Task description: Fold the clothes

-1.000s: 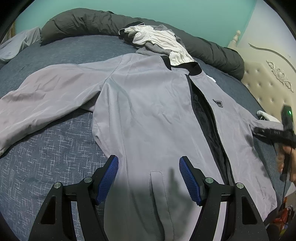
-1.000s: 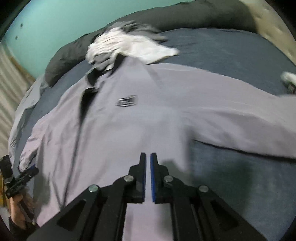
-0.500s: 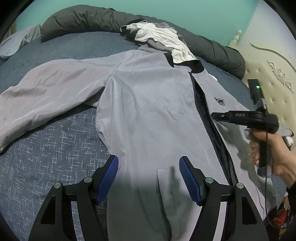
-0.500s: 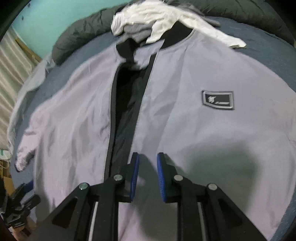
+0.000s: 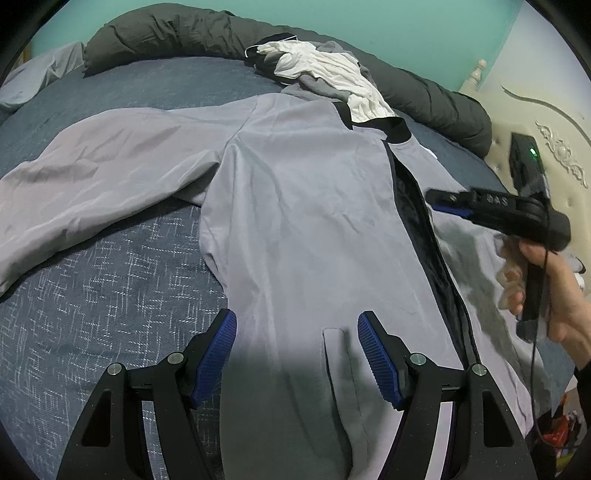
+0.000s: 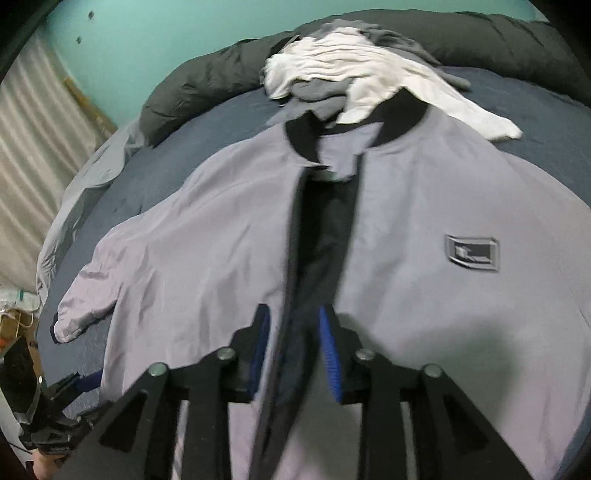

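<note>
A grey jacket (image 5: pixel 303 221) with a black collar lies front up on the bed, unzipped, its dark lining showing down the middle. One sleeve (image 5: pixel 92 192) stretches out to the left. My left gripper (image 5: pixel 297 350) hovers open over the lower front panel, near a pocket slit, holding nothing. My right gripper (image 6: pixel 293 354) is open above the zip opening (image 6: pixel 321 243), its fingers on either side of the dark strip, nothing between them. A chest patch (image 6: pixel 472 253) sits right of the opening. The right gripper (image 5: pixel 443 201) also shows in the left wrist view, held by a hand (image 5: pixel 554 295).
White and grey clothes (image 5: pixel 325 74) are heaped by the jacket's collar. A dark rolled duvet (image 5: pixel 177 33) runs along the far edge of the blue bedcover (image 5: pixel 110 288). A cream padded headboard (image 5: pixel 546 140) stands at right. The teal wall is behind.
My right gripper has swung from the jacket's right side to over the zip opening and has opened from shut. The left gripper has stayed open over the lower panel.
</note>
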The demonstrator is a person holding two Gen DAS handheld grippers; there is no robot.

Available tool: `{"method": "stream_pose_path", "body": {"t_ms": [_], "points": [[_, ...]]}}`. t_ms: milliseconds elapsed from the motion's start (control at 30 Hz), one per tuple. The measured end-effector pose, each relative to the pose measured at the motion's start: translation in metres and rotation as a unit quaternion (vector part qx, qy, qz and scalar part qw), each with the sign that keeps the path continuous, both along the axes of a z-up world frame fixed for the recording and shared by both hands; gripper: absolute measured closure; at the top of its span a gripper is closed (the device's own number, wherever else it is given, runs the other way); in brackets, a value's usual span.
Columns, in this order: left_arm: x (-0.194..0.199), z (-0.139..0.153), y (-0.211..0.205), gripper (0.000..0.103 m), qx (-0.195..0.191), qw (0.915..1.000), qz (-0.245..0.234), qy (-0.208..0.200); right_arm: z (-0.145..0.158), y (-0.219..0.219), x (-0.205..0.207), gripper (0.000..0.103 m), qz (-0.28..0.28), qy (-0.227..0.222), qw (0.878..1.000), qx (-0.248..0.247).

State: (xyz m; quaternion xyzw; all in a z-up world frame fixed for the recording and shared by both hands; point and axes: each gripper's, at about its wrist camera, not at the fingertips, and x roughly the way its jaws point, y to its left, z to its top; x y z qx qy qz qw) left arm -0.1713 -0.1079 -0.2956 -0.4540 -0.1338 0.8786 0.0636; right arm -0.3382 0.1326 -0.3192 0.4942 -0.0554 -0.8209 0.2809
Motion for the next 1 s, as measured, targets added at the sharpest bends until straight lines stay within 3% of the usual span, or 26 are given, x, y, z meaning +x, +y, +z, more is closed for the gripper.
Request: {"method": "stream_pose_path", "body": {"t_ms": [100, 300, 400, 533, 800, 1000], "points": [[0.000, 0.000, -0.001, 0.031, 0.002, 1.0000, -0.002, -0.001, 0.005, -0.006, -0.004, 0.059, 0.002, 0.007, 1.000, -0.020], [0.000, 0.000, -0.009, 0.031, 0.011, 0.9999, 0.003, -0.002, -0.009, -0.023, -0.027, 0.059, -0.007, -0.005, 1.000, -0.024], [-0.001, -0.002, -0.013, 0.031, 0.014, 0.9999, 0.006, -0.003, -0.013, -0.024, -0.030, 0.088, -0.006, -0.008, 1.000, -0.021], [-0.002, -0.003, -0.014, 0.031, 0.016, 0.9999, 0.005, -0.005, -0.017, -0.021, -0.029, 0.094, -0.010, -0.014, 1.000, -0.012], [-0.001, -0.001, -0.016, 0.031, 0.015, 0.9999, 0.004, -0.004, -0.016, -0.023, -0.019, 0.093, -0.014, -0.022, 0.998, 0.063], [0.002, 0.000, -0.018, 0.031, 0.016, 0.9999, 0.005, -0.003, 0.006, -0.032, -0.012, 0.084, -0.023, 0.029, 0.993, 0.111]]}}
